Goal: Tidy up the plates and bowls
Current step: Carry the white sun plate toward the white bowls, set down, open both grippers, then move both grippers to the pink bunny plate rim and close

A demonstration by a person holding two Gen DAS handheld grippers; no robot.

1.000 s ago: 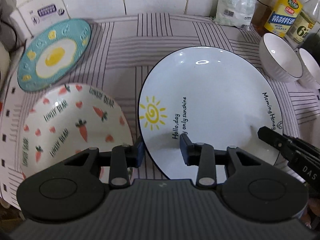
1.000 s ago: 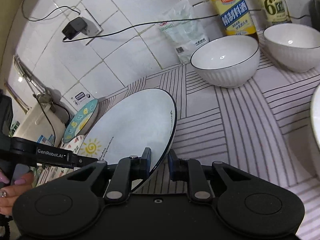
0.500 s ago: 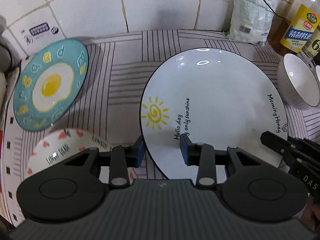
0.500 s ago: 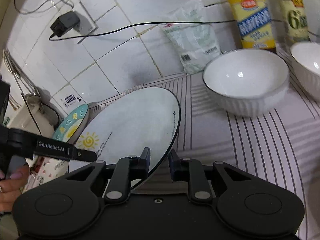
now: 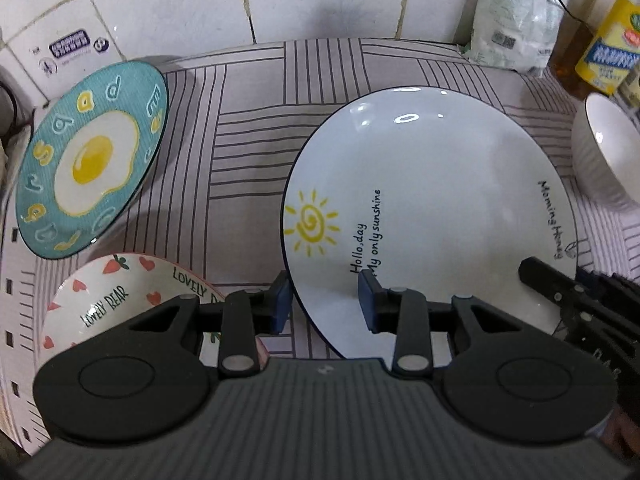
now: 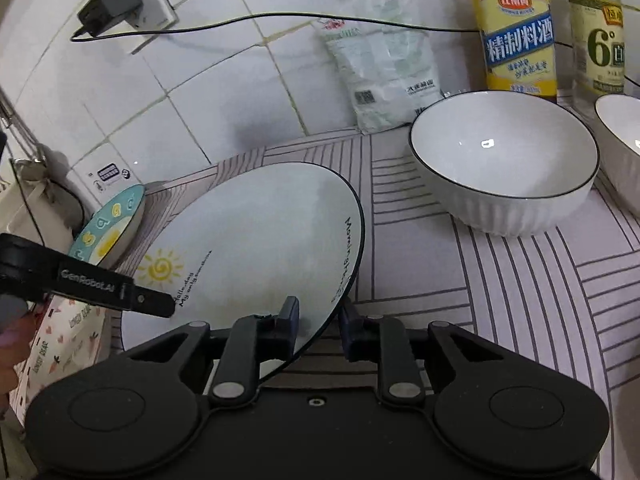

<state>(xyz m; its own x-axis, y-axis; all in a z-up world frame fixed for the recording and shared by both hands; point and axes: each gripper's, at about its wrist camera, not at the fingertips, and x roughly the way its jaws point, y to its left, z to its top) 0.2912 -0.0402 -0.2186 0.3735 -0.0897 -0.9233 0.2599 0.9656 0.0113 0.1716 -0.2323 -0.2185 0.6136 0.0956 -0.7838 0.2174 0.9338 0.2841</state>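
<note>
Carried toward egg plate [image 5: 86,160], sun plate [image 5: 432,216] pinched at both rims by left hand-held gripper [image 5: 324,300] and right hand-held gripper [image 6: 319,322]; stacking undone, bowls [image 6: 504,164] untouched.

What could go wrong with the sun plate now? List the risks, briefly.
1. The left tool and right tool pinch the sun plate only at its near rim. It is glossy, so it may slip or tip away.
2. The white bowl sits close to its right edge, and the egg plate and Lovely Bear bowl lie to its left. A swing either way could knock them.
</note>
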